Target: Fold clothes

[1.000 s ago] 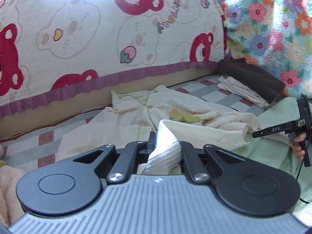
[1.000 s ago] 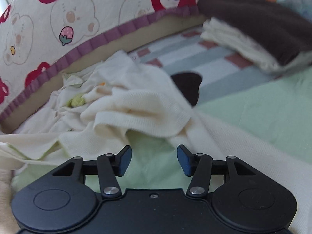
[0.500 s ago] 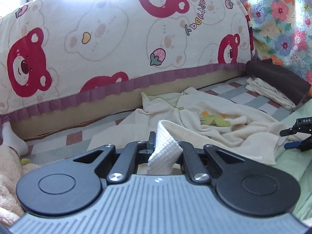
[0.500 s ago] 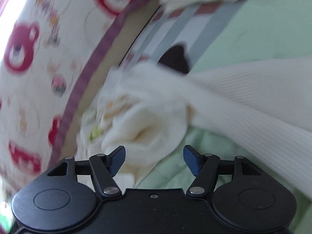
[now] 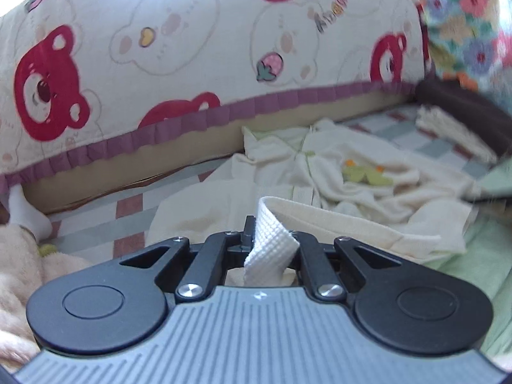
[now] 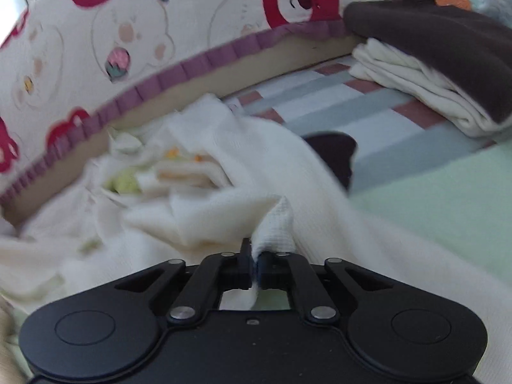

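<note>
Garment (image 5: 336, 176), a cream knit piece, lay crumpled on the bed (image 6: 336, 108) near the bear-print cushion (image 5: 192, 57), with part of it spread over a green sheet (image 6: 448, 192). Both grippers held it. The left gripper (image 5: 268, 249) had its fingers (image 5: 248, 233) closed on a ribbed white edge that rose in a loop from between them and ran off to the right as a flat band. The right gripper (image 6: 254, 264) had its fingers (image 6: 244, 256) pinched tight on a twisted fold of the same cream cloth, which stood up just above them. A small green and orange patch showed among the folds. Toward the far right of the bed sat a folded stack: a dark brown cloth (image 6: 432, 38) on top of a white one (image 6: 409, 83). A floral fabric (image 5: 464, 16) hung behind that stack. A pale plush item (image 5: 19, 265) lay at the left edge of the left wrist view.
</note>
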A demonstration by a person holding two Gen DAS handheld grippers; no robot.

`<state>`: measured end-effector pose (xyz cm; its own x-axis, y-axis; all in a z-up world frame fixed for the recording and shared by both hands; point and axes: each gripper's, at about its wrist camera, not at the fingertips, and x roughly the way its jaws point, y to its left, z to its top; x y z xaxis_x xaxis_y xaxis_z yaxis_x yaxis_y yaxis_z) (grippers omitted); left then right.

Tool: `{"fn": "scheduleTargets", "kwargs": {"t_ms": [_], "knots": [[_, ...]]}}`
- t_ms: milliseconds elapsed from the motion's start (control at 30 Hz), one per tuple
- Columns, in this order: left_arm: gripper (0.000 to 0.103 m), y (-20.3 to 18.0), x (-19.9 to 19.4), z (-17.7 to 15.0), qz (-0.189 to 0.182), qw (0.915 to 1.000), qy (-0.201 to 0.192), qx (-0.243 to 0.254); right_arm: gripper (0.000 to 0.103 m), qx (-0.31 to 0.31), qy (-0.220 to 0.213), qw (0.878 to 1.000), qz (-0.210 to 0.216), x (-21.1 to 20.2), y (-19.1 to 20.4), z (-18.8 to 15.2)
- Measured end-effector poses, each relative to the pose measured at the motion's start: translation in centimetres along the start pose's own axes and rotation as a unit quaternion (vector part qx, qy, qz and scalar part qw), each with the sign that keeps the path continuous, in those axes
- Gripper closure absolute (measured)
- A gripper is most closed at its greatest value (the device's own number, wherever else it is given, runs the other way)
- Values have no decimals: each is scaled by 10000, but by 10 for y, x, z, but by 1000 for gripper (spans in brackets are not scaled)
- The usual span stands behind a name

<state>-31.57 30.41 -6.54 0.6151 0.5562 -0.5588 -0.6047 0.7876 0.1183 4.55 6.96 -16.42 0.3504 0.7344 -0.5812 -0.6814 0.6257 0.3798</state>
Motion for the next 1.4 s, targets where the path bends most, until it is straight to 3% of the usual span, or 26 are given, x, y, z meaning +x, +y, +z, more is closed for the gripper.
{"fn": "scheduleTargets", "kwargs": {"t_ms": [100, 233, 333, 433, 533, 633, 733, 900, 1000, 1100, 1200, 1233, 1333, 1400], "knots": [[97, 7, -10, 13, -270, 9995, -137, -95, 99, -287, -504, 9978, 314, -49, 19, 46], [98, 13, -49, 37, -550, 9973, -399, 282, 99, -1129, -832, 9895, 358, -131, 50, 114], [98, 17, -85, 48, -926, 9942, -226, 508, 99, -1457, -632, 9866, 361, -187, 64, 140], [98, 16, -113, 47, -1290, 9890, 82, 720, 99, -1787, -14, 9839, -51, -219, 70, 127], [98, 13, -113, 30, -1600, 9834, 581, 629, 99, -1487, 924, 9840, -332, -209, 46, 79], [98, 8, -91, 4, -1732, 9771, 1139, 479, 99, -1175, 2117, 9687, -544, -163, 18, 17], [98, 7, -71, -11, -1753, 9735, 1432, 320, 99, -778, 2743, 9574, -464, -133, 4, -17], [98, 18, -84, 10, -1891, 9751, 1150, 135, 99, -863, 2759, 9573, 90, -146, 10, -3], [98, 15, -82, 11, -1984, 9714, 1295, 151, 99, -1143, 2971, 9478, -185, -146, 1, -15], [97, 4, -63, -4, -2189, 9592, 1787, 23, 99, -974, 3320, 9378, -296, -132, -15, -41], [96, -13, -46, -16, -2348, 9461, 2225, 160, 97, -1279, 3669, 9207, -371, -120, -11, -57], [95, -18, -45, -17, -2366, 9440, 2285, 253, 94, -1459, 3736, 9153, -375, -119, -6, -57], [76, -25, -50, -9, -2583, 9375, 2291, 426, 83, -2080, 3737, 9033, -340, -127, 12, -41], [70, -19, -57, 6, -2764, 9368, 2124, 310, 63, -2416, 3461, 9063, -201, -137, 29, -18]]}}
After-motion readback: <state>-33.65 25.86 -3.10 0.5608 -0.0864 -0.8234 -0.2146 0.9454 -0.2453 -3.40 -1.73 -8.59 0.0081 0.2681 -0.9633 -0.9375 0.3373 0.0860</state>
